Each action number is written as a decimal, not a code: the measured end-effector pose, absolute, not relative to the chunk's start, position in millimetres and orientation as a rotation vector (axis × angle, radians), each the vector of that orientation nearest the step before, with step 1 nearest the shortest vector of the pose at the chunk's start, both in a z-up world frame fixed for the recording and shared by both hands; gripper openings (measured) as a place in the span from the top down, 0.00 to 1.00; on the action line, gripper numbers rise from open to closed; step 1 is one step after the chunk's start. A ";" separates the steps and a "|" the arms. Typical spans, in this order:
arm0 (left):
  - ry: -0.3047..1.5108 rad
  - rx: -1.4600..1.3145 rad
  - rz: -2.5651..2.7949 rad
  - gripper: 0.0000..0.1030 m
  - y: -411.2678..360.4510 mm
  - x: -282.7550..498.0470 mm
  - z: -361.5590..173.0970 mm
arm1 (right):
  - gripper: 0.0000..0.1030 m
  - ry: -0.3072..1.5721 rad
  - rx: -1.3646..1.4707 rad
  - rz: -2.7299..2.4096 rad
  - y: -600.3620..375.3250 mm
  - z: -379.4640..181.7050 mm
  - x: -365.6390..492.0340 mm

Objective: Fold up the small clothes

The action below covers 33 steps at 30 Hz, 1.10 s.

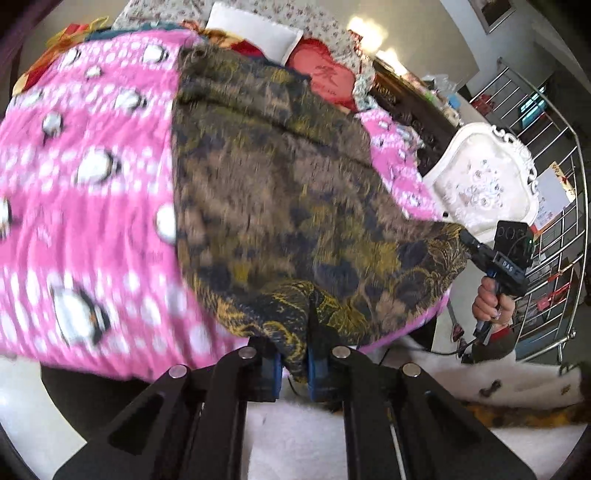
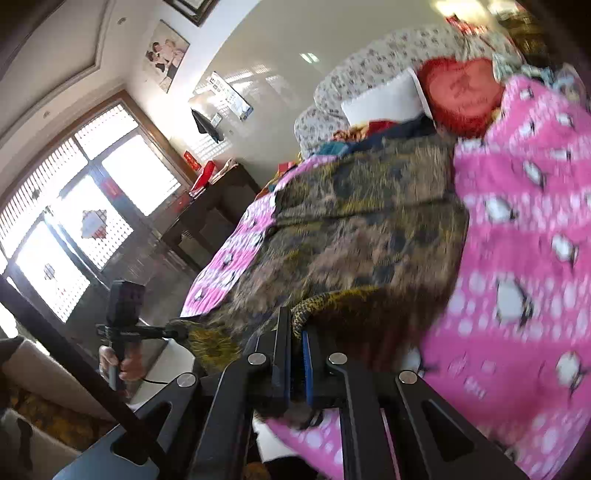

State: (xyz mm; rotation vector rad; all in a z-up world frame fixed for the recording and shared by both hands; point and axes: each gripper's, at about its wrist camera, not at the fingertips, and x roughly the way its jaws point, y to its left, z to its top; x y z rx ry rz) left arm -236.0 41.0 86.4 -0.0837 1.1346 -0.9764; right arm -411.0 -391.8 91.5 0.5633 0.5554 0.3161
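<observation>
A dark garment [image 1: 280, 192] with a brown, gold and navy pattern lies spread over a pink penguin-print blanket [image 1: 85, 206]. My left gripper [image 1: 293, 354] is shut on the garment's near edge. My right gripper shows in the left wrist view [image 1: 466, 236], pinching the garment's right corner, lifted off the bed. In the right wrist view the right gripper [image 2: 297, 332] is shut on the garment [image 2: 354, 236] at its gold edge. The left gripper [image 2: 181, 334] shows there too, holding the other corner. The garment hangs stretched between both grippers.
A red heart cushion [image 1: 328, 77] and a white pillow [image 1: 255, 33] lie at the bed's head. A white ornate chair [image 1: 480, 181] and a metal railing [image 1: 554, 206] stand to the right. A dark cabinet [image 2: 210, 218] and large windows [image 2: 74, 229] are at the left.
</observation>
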 end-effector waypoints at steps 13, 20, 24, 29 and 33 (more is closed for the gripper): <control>0.924 -0.171 -0.890 0.91 -22.8 -65.8 164.3 | 0.95 0.392 0.619 0.112 -491.4 137.8 -299.2; 0.950 -0.171 -0.741 0.91 -101.3 63.4 155.9 | 0.95 0.421 0.653 -0.014 -553.2 125.8 -190.2; 0.954 -0.155 -0.680 0.91 -136.5 112.2 133.4 | 0.95 0.467 0.667 -0.098 -577.5 101.2 -130.5; 1.145 -0.206 -0.622 0.66 -141.2 147.6 83.9 | 0.76 0.623 0.678 -0.198 -595.1 65.5 -101.6; 1.012 -0.209 -0.599 0.22 -114.4 127.9 107.3 | 0.35 0.514 0.691 -0.152 -584.9 83.7 -142.4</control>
